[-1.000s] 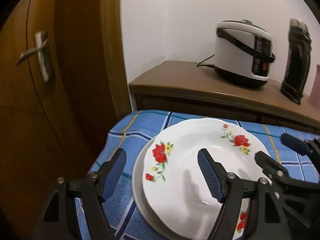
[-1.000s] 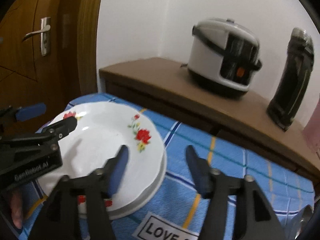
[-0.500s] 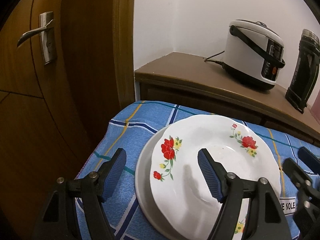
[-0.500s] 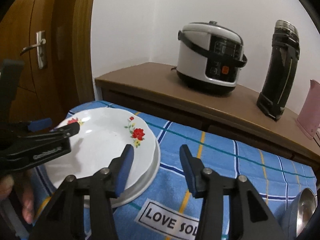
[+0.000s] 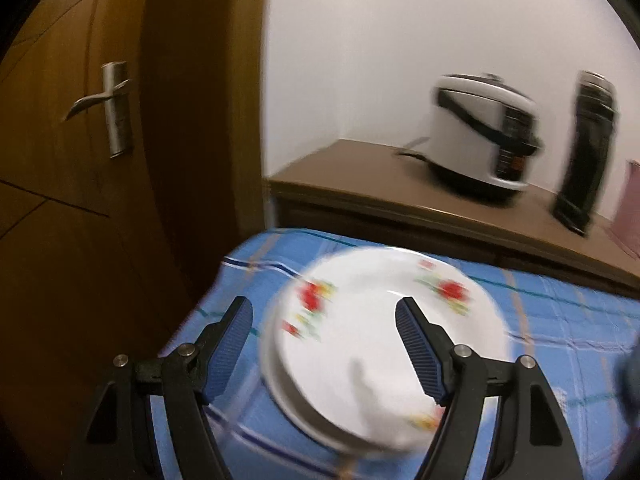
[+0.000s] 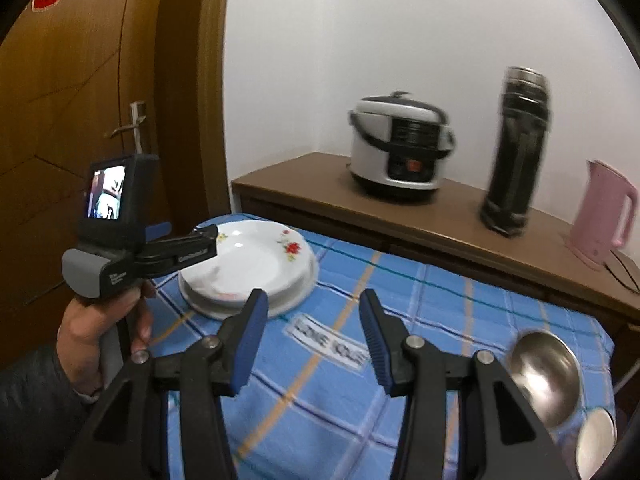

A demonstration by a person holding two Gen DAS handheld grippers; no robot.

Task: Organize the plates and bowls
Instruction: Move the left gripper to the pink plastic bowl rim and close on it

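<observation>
On the blue checked cloth (image 6: 440, 320) lie stacked white flowered plates (image 6: 256, 264); both tools released.

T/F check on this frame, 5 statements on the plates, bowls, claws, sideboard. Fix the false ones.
1. The floral plate sits on top of another plate. True.
2. The right claw is clamped on the plate rim. False: its jaws have just been closing, but nothing is between them; it hangs over the blue checked cloth.
3. Two metal bowls lie at the cloth's right edge in the right wrist view. True.
4. The left claw is shut on a bowl. False: it is open and empty, above the plates.
5. The rice cooker stands on the blue cloth. False: it stands on the wooden sideboard.
</observation>
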